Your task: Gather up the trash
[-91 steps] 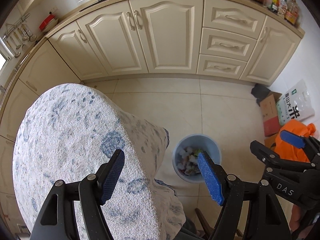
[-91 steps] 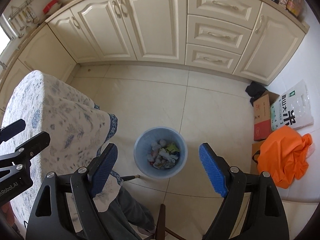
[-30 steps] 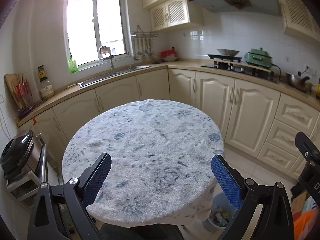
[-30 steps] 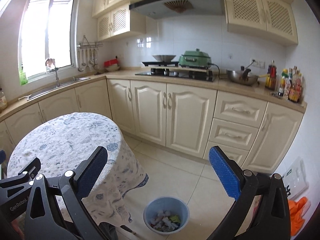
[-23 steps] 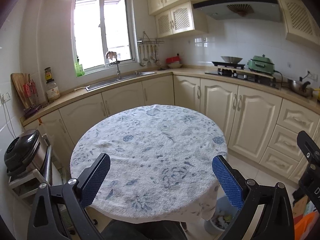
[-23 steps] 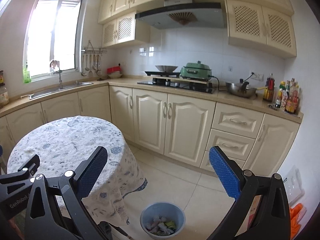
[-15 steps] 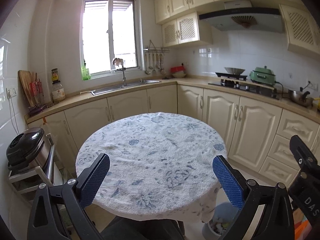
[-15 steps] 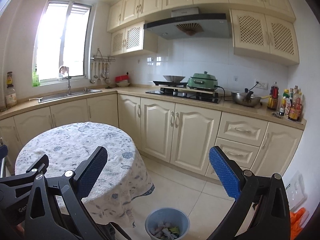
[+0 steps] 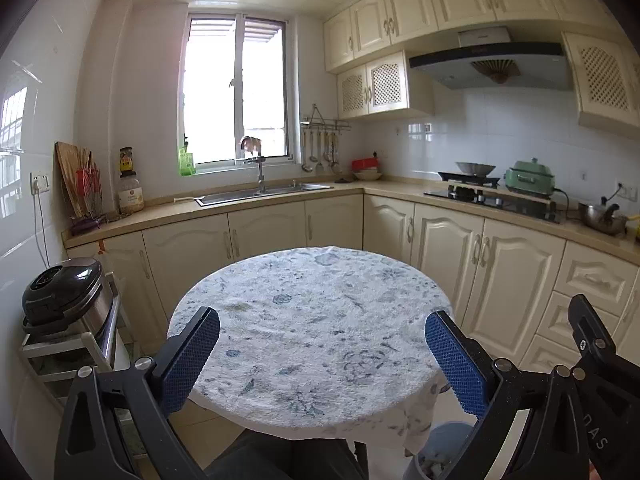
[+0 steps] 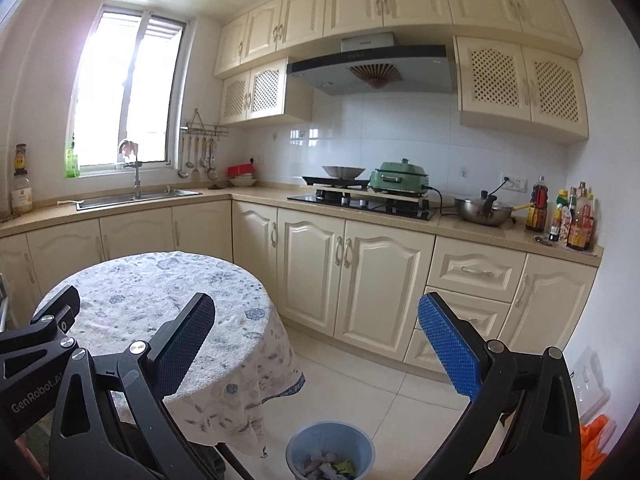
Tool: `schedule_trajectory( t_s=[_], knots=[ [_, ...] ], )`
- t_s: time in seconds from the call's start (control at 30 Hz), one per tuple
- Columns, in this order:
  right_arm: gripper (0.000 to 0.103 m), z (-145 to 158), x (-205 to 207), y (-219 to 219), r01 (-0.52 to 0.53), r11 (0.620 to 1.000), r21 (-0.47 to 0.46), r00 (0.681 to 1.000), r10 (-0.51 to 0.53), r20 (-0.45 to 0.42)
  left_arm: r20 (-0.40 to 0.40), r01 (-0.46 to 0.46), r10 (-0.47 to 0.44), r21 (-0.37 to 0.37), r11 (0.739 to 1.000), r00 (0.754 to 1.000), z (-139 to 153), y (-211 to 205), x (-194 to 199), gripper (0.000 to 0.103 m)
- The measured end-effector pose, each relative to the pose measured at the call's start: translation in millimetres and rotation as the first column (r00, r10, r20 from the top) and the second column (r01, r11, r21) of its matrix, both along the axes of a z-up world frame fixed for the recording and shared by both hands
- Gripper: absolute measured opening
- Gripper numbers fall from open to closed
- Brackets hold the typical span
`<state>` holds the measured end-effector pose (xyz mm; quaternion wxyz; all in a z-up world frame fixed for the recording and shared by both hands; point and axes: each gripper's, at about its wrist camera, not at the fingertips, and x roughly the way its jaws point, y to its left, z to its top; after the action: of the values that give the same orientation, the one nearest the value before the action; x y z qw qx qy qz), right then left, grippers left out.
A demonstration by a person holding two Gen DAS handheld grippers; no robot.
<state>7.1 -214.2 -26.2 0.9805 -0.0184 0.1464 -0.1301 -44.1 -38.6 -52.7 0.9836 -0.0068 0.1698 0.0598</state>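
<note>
A light blue trash bin stands on the tiled floor beside the round table, with crumpled trash inside it. Only its rim peeks out below the table's cloth in the left wrist view. My left gripper is open above the near edge of the table, nothing between its blue pads. My right gripper is open too, held high over the floor, above and short of the bin. The table's blue-flowered cloth is bare.
Cream cabinets line the far walls, with a sink, a stove and green pot, a pan and bottles. A black cooker sits on a rack at left. An orange bag lies at far right.
Both grippers have tilted up from looking down at the bin to looking level across the kitchen. Over the last second the view has kept rising slightly. Both stay open.
</note>
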Motion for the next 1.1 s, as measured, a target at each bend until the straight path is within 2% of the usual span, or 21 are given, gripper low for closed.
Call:
schedule_trajectory(
  t_s=[1.1],
  knots=[
    [0.103, -7.0, -9.8, 2.9, 0.013, 1.000, -0.009, 1.000, -0.013, 0.022, -0.004, -0.012, 0.012, 0.004, 1.000, 1.000, -11.9, -0.2, -10.0, 0.102]
  ],
)
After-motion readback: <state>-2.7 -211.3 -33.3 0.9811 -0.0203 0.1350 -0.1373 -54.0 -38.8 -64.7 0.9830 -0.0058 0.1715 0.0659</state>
